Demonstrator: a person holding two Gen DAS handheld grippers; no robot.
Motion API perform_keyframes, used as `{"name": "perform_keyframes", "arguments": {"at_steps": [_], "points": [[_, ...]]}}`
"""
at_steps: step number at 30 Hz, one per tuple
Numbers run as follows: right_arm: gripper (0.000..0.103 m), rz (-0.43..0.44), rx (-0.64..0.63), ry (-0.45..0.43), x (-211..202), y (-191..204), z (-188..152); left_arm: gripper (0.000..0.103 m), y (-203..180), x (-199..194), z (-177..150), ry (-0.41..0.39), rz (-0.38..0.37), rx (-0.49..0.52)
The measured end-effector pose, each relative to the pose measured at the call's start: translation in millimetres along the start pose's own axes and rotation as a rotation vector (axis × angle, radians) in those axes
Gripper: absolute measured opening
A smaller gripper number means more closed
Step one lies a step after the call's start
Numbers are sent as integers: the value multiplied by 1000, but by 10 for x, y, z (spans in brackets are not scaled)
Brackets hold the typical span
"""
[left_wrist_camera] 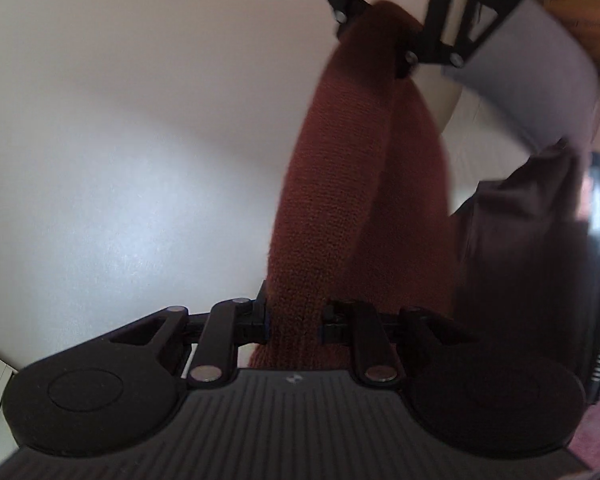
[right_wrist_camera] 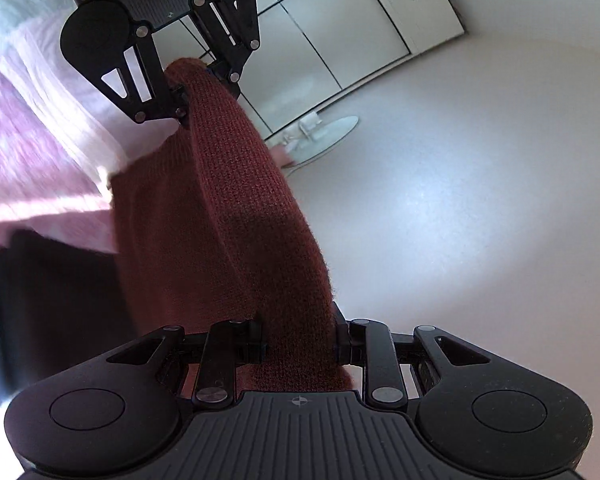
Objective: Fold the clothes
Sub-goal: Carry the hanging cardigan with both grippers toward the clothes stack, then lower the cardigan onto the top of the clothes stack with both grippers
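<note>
Two grippers are sharing one garment here, and I am reading each camera in turn.

In the left wrist view, my left gripper [left_wrist_camera: 294, 322] is pinching the rust-red knit garment [left_wrist_camera: 332, 208] between its fingers, the cloth bunching through the narrow gap. The knit is stretching up and away as a thick band to the right gripper [left_wrist_camera: 384, 40], which is clamping its far end at the top of the frame. The upper body of that gripper is being cut off by the frame edge. A dark cloth [left_wrist_camera: 532, 232] is hanging at the right, blurred, and I cannot tell what it is. Behind everything, a pale wall [left_wrist_camera: 120, 140] is filling the left side.

In the right wrist view, my right gripper [right_wrist_camera: 300, 344] is likewise nipping the rust-red knit garment [right_wrist_camera: 236, 208], with the band rising to the left gripper [right_wrist_camera: 196, 88], which is gripping the other end. Part of the knit is drooping to the left of the band as a loose flap. A pinkish bedspread [right_wrist_camera: 28, 160] is smearing with motion blur at the left, and a dark shape [right_wrist_camera: 52, 292] below it is too blurred to name. White cabinet doors [right_wrist_camera: 340, 40] are showing behind.
</note>
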State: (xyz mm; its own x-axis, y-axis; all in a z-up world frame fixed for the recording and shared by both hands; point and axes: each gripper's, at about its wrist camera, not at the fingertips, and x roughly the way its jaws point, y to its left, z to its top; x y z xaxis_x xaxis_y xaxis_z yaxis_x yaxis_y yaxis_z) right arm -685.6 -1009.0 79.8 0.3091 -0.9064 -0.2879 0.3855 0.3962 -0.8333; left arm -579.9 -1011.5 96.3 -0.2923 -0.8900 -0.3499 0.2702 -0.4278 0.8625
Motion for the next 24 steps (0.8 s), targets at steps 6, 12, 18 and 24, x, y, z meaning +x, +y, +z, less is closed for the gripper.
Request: {"name": "perform_keyframes", "arguments": {"at_steps": [6,12,18,24], "points": [[26,250,-1,95,506,1090,-794,19,-1495,684,-433,145,-225,86],[32,302,51,126,310,1497,-1053,25,-1888,632,-554,141,-172,8],[35,288,4,158,434,1354,-1038,28,-1888,597,-665,148,-152,3],[32,249,-14,148,408,1394,-1134,21,-1851,429,-618,145,-101,-3]]}}
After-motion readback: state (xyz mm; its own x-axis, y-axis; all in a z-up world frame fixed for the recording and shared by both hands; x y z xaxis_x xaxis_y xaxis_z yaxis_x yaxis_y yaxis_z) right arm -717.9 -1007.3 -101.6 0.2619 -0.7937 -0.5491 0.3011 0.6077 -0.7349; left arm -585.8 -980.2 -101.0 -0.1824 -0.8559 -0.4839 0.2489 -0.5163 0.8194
